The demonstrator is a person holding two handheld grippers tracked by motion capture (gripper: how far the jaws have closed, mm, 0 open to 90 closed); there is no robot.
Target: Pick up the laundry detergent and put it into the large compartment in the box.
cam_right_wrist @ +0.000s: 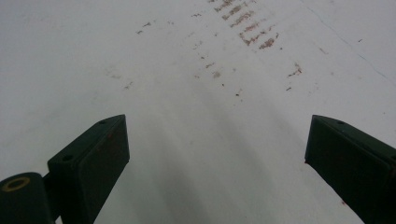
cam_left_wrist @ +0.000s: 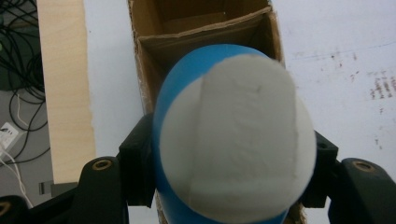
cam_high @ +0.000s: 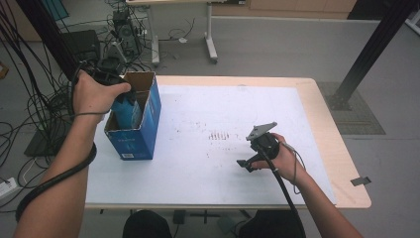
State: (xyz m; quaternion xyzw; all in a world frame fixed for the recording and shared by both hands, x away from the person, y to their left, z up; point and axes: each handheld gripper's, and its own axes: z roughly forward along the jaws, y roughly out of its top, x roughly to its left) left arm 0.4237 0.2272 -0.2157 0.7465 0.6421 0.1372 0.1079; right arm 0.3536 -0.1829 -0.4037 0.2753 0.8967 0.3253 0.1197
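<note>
- The left hand-held gripper (cam_high: 125, 101) is clamped on a blue-and-white bottle (cam_left_wrist: 233, 140); in the left gripper view one jaw presses on each side of it.
- The bottle hangs upright under that hand-held gripper, partly down in the open top of a blue cardboard box (cam_high: 133, 131).
- The box stands near the left edge of the tabletop (cam_high: 208, 168), with a cardboard divider (cam_left_wrist: 205, 30) inside.
- The right hand-held gripper (cam_high: 245, 163) rests low over the bare tabletop, well apart from the box, its jaws spread wide and empty.
</note>
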